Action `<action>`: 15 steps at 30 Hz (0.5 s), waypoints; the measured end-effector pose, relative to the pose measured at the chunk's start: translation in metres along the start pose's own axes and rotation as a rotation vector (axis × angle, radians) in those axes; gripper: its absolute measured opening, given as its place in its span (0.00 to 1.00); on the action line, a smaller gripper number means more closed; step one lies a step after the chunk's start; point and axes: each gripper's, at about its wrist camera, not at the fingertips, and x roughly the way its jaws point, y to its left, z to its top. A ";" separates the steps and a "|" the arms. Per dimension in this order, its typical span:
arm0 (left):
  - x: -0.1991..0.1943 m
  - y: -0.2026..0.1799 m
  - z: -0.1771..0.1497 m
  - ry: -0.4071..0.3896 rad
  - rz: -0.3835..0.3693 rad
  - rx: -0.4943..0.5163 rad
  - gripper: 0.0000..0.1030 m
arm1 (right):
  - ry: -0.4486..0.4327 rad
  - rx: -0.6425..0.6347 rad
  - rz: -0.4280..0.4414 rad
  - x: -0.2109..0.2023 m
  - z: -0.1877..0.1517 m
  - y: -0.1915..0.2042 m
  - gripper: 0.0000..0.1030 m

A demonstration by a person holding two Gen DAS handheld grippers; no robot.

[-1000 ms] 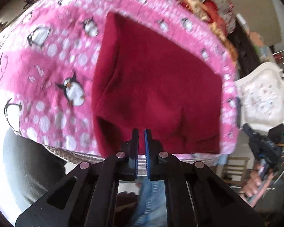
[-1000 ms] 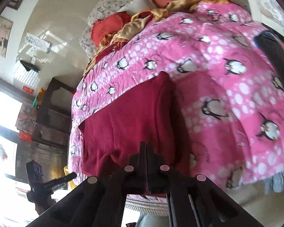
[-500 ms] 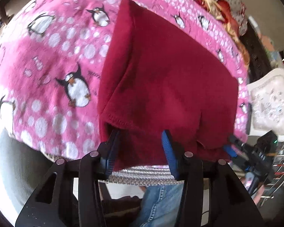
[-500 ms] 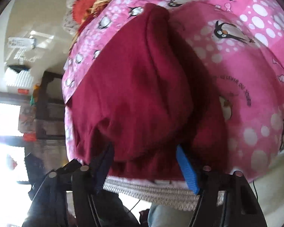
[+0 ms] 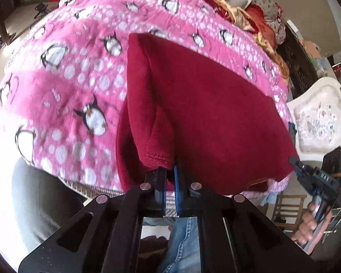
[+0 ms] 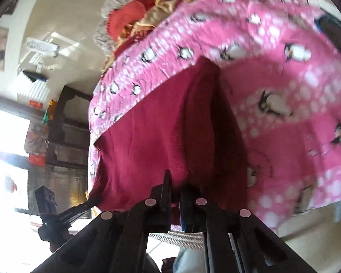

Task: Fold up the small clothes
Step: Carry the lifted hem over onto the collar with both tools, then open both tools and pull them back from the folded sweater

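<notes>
Both hand-held grippers pinch garment [image 5: 206, 118]; chair [image 5: 318, 122] left-view only.

Both views sit low at the near edge of the bed, each looking forward along its own fingers and across the pink penguin blanket [image 5: 75, 86] toward the far pillows. The left wrist camera is very close to the near left corner of the dark red garment [image 5: 204, 118], and the right gripper [image 5: 294, 160] shows at its right edge. The right wrist camera is as close at the near right corner, facing far and leftward, with the left gripper [image 6: 95, 201] low on its left; both share the garment and blanket.
</notes>
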 end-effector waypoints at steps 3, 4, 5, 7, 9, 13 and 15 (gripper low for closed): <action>0.045 0.018 -0.008 0.074 0.038 -0.022 0.04 | 0.053 -0.004 -0.049 0.023 -0.008 -0.015 0.04; 0.056 0.025 -0.009 0.097 0.042 -0.050 0.04 | 0.074 0.010 -0.059 0.032 -0.010 -0.019 0.04; 0.062 0.035 -0.011 0.121 0.020 -0.095 0.04 | 0.110 0.035 -0.078 0.047 -0.016 -0.029 0.05; 0.051 0.038 -0.010 0.096 -0.023 -0.113 0.04 | 0.127 0.080 -0.090 0.055 -0.026 -0.038 0.05; 0.041 0.034 -0.008 0.075 -0.010 -0.066 0.05 | 0.084 0.055 -0.111 0.045 -0.032 -0.035 0.04; 0.049 0.022 -0.007 0.131 0.064 0.071 0.12 | 0.118 0.026 -0.157 0.058 -0.033 -0.038 0.05; 0.045 0.017 -0.009 0.130 0.065 0.099 0.13 | 0.108 0.007 -0.143 0.051 -0.034 -0.033 0.09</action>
